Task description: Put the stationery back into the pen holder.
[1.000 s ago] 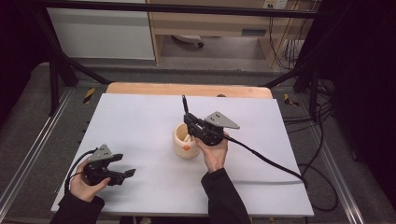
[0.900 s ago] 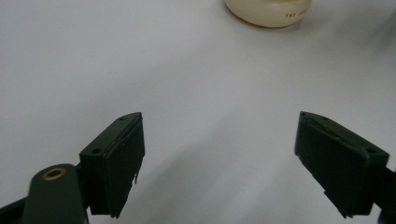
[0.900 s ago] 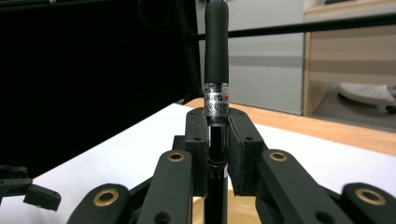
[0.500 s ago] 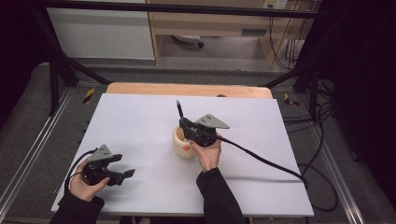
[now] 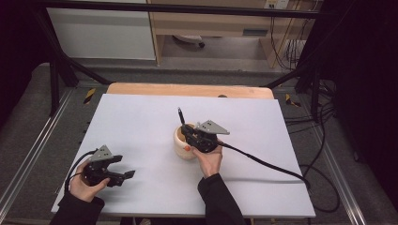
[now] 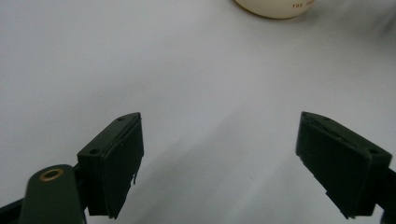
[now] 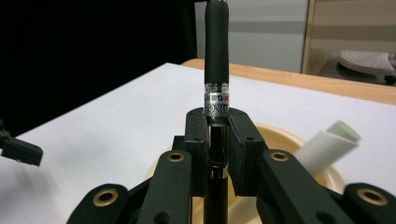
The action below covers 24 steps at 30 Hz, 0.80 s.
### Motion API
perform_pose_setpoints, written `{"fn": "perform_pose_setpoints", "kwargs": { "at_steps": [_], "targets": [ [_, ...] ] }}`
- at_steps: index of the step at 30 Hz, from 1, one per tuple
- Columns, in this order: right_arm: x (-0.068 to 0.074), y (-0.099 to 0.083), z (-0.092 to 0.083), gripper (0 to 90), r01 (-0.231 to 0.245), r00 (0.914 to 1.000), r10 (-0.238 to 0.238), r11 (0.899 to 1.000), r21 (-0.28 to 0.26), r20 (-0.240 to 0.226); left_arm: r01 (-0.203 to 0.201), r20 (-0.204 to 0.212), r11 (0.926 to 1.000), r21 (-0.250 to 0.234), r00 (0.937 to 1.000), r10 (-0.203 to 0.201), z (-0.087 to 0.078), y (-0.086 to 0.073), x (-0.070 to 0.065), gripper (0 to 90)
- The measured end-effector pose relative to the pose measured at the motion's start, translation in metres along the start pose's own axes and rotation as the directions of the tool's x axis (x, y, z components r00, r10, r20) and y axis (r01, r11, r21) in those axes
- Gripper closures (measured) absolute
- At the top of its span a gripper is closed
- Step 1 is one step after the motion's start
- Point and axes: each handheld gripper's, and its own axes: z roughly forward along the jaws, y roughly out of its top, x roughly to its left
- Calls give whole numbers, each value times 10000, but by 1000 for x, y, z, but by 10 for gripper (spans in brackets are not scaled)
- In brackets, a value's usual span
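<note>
Pen is clamped upright by the right gripper above the cream cup, long axis vertical. Well left of the cup, the left gripper is kept wide open, nothing between its jaws.

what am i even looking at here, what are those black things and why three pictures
A person sits at a white table holding a black two-jaw tool in each hand. One picture looks down from above; the other two come from small cameras riding on each tool. The right tool is shut on a black pen, held upright over a cream cup that already has a white marker in it. The left tool rests open near the table's front, holding nothing.
</note>
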Motion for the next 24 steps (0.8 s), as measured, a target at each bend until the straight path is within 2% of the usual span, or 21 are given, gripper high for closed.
{"fn": "perform_pose_setpoints", "kwargs": {
  "at_steps": [2, 7, 9, 13, 19, 21, 24],
  "targets": [
    [-1, -2, -1, 784, 0, 10000, -1, 10000, 76, 29, -4, 36, 10000, 33, 10000, 4, 1, 0, 0, 153],
    [-3, -1, -3, 684, -61, 9999, 59, 9999, 159, 145, -31, 40, 9999, 97, 10000, 31, 2, -1, 0, 153],
    [-3, 0, -6, 639, 48, 9997, -52, 9999, 146, 218, -12, 28, 10000, 79, 10000, 12, 2, -1, 0, 153],
    [-2, 7, -14, 494, 109, 9999, -109, 9998, 138, 60, -1, 27, 10000, 66, 10000, 1, 1, -1, 0, 152],
    [-3, 24, -34, 251, 290, 9988, -269, 9982, 522, -407, 14, 58, 10000, 60, 10000, -15, 2, -1, 0, 152],
    [-5, 30, -41, 160, 244, 9974, -179, 9953, 941, -693, 23, 60, 10000, 58, 10000, -23, 2, -1, 0, 152],
    [-7, 36, -51, 78, 224, 9972, -121, 9899, 1402, -737, 17, 57, 10000, 92, 10000, -18, 2, -1, 0, 152]
  ]
}}
